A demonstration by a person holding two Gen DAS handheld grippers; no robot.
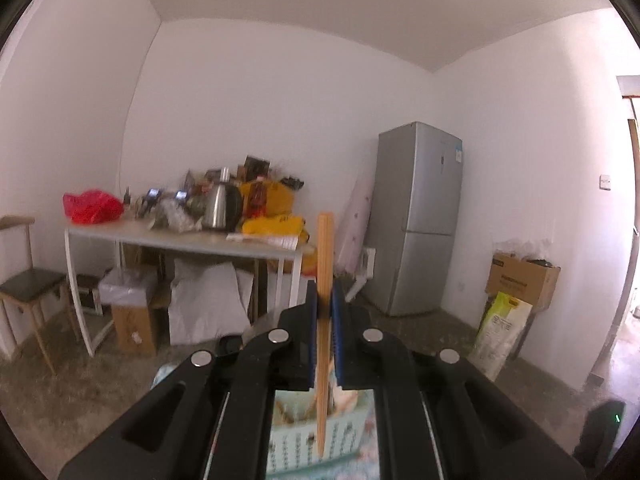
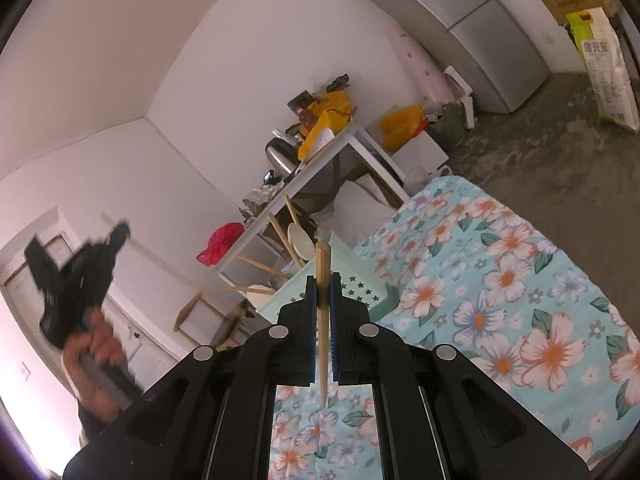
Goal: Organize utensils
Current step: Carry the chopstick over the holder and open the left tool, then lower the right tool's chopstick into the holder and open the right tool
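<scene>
Each of the two tongs is clenched on a single wooden chopstick. The left gripper pinches its chopstick between the blue pads partway along the stick, which stands nearly upright, its upper end well above the jaws and its lower end hanging over a pale green basket. The right gripper holds its own chopstick the same way, above the flowered cloth that covers the bench. In the right wrist view the basket sits at the far edge of the cloth, and already holds several chopsticks and a pale spoon that lean out over its rim. The left gripper shows there too, blurred, with the person's hand on its handle, off to the left of the basket. The step in hand looks like dropping both sticks into the basket. To do it well, bring each stick over a free part of the basket clear of the leaning utensils, tip its lower end inside the rim before easing the jaws apart, and release one at a time so neither stick bounces out onto the cloth.
</scene>
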